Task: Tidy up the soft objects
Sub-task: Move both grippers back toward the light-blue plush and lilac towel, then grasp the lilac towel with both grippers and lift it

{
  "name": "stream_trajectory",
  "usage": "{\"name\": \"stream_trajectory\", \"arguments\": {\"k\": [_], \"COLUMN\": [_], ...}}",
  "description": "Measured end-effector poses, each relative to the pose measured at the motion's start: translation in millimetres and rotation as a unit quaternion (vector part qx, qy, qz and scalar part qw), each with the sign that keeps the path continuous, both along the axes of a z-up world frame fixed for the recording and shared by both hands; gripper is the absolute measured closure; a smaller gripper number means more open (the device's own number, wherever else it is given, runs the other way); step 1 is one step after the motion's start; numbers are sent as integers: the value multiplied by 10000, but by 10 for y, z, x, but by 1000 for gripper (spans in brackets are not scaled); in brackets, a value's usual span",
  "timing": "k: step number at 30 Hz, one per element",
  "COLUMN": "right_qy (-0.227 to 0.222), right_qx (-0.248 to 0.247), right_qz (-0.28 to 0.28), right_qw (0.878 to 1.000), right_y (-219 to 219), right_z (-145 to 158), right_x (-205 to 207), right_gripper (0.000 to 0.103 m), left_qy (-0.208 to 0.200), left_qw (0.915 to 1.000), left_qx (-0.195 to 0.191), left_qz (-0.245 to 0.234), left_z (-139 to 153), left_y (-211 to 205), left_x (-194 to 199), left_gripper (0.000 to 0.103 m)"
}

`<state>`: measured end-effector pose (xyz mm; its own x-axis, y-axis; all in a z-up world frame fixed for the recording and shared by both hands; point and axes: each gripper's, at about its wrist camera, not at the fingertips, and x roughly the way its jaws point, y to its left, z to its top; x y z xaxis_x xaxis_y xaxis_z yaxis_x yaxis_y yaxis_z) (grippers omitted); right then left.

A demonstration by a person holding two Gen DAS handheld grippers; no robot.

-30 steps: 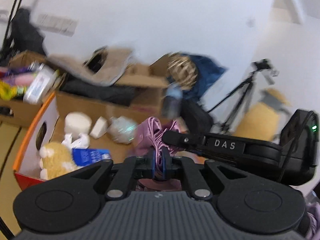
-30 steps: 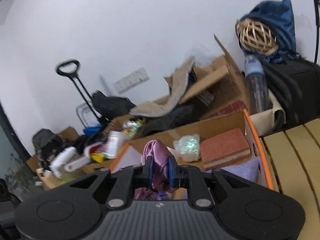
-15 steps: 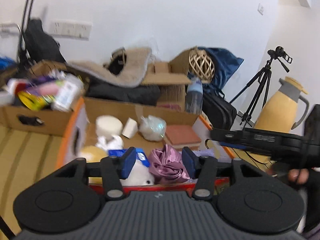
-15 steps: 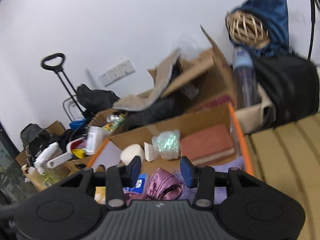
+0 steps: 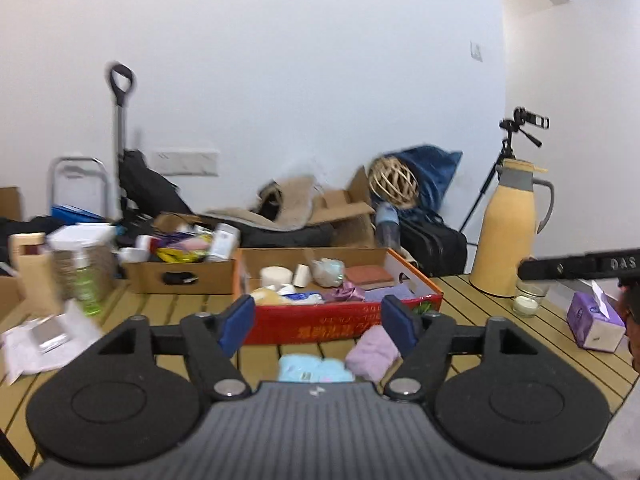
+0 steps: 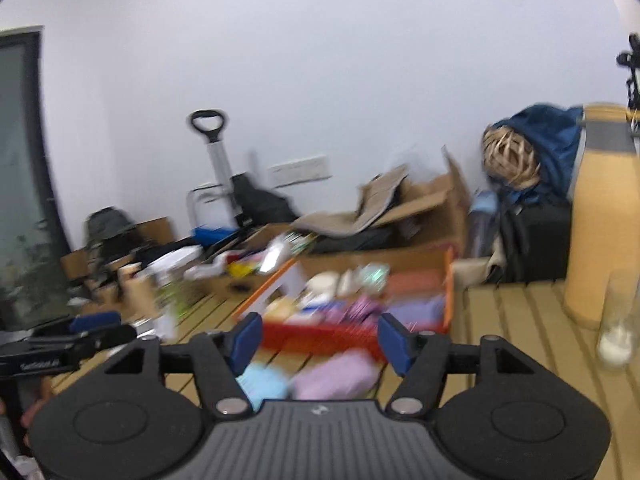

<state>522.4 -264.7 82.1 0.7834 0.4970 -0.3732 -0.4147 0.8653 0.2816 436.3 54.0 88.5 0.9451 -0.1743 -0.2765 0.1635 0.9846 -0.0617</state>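
Note:
A red and orange cardboard box (image 5: 344, 326) (image 6: 449, 280) stands on the slatted wooden table and holds soft things: a shiny pink cloth (image 5: 346, 292) (image 6: 362, 308), a white roll (image 5: 274, 274), a brick-red sponge (image 5: 368, 275) and a plush toy. In front of the box lie a lilac towel (image 5: 372, 354) (image 6: 336, 374) and a light blue cloth (image 5: 314, 370) (image 6: 262, 384). My left gripper (image 5: 318, 322) hangs back from the box, its jaws opening with nothing between them. My right gripper (image 6: 320, 338) is likewise opening and empty. That view is blurred.
A tan thermos jug (image 5: 510, 228) (image 6: 604, 216), a glass with a candle (image 5: 528, 300) (image 6: 618, 324) and a purple tissue box (image 5: 594, 322) stand at the right. Left are a green spray bottle (image 5: 86, 280), papers (image 5: 44, 336) and a cardboard box of clutter (image 5: 180, 268). More boxes and bags line the wall.
Both grippers let go of the pink cloth, which now lies in the red box, and drew back from the box while their jaws spread apart.

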Motion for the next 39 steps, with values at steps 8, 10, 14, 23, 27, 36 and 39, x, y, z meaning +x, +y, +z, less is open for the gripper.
{"name": "stream_trajectory", "arguments": {"k": [8,10,14,23,27,36,39], "right_qy": [19,74,120,267,401,646,924], "right_qx": [-313,-275,-288,-260,-287,-313,-75], "right_qz": [-107,-141,-152,-379,-476,-462,-342], "right_qw": [9994,9995,9994,9986,9976,9963,9951], "right_y": [56,45,20,9,22,94,136], "right_z": [-368,-451,-509,-665,-799,-972,-1072], "right_x": [-1187,-1403,-1614,-1454,-1100,351,972], "right_gripper": [33,32,28,28,29,30,42], "left_qy": [451,543,576,912,1382,2057,2373], "left_qw": [9977,9973,9972,9931,9848,9669,9522], "left_qx": [-468,-456,-431,-687,-876,-1467,-1918], "left_qz": [173,179,184,-269,-586,-345,-123], "left_z": [-335,-395,-405,-620,-869,-1221,-1383], "left_y": [17,15,-4,-194,-378,-572,-515], "left_x": [-1048,-1166,-1253,-962,-363,1318,1720], "left_gripper": [25,25,25,34,39,51,53]}}
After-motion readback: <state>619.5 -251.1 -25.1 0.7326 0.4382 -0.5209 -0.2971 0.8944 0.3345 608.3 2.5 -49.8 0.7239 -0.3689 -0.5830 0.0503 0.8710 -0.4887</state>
